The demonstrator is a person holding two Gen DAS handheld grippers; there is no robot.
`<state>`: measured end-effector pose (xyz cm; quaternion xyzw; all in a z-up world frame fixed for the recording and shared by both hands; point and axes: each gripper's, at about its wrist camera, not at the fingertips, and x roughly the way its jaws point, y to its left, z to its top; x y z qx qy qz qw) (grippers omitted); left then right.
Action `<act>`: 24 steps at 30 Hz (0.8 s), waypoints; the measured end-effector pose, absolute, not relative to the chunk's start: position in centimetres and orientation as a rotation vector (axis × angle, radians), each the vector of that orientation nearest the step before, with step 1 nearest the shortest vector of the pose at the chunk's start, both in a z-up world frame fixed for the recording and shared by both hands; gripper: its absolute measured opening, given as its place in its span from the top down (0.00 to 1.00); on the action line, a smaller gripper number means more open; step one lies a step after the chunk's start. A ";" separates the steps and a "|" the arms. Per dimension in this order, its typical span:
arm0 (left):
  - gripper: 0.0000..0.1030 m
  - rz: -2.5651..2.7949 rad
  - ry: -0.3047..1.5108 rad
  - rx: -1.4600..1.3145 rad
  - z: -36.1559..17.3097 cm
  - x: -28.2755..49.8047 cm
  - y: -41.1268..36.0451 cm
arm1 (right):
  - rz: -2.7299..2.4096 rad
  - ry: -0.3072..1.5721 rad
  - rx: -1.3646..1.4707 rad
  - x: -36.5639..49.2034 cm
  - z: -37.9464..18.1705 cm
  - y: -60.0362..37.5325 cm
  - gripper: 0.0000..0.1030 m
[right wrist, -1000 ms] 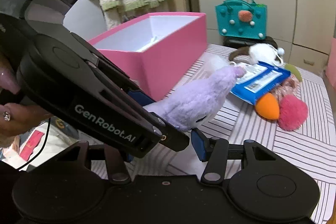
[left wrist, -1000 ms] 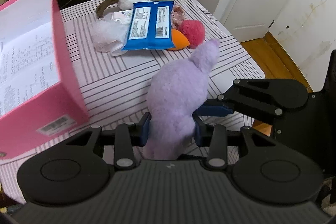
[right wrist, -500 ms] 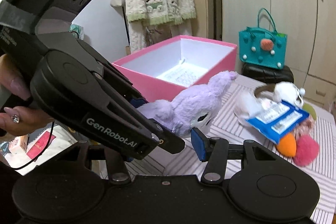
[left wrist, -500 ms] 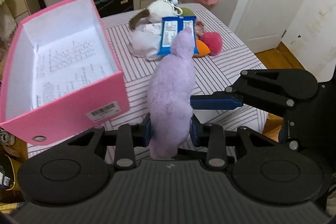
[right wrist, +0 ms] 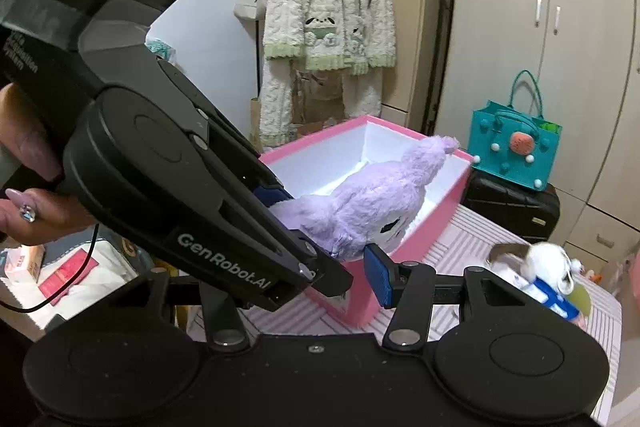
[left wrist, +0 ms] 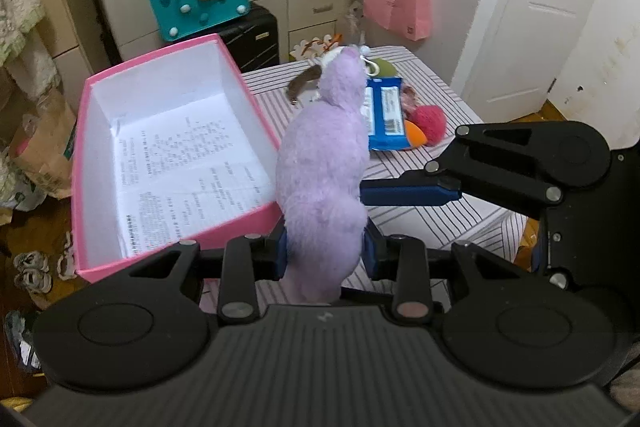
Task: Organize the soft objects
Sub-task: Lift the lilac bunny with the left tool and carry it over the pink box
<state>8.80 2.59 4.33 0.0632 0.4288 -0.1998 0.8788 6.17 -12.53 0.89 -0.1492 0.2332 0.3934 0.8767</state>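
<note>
In the right wrist view, "GenRobot.AI" stands in grey letters along the black linkage arm of the left gripper, while the print on the white sheet lying inside the pink cardboard box is too small to read.

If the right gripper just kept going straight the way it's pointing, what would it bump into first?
Probably the left gripper, which crosses just ahead of the right gripper's fingers, and the purple plush toy it holds. The pink box lies behind; depth is uncertain.

Purple plush above pink box
</note>
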 end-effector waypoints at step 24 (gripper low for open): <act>0.70 -0.390 1.034 -0.132 0.0 26.9 8.6 | 0.860 0.579 -0.330 22.9 -0.4 -5.4 0.45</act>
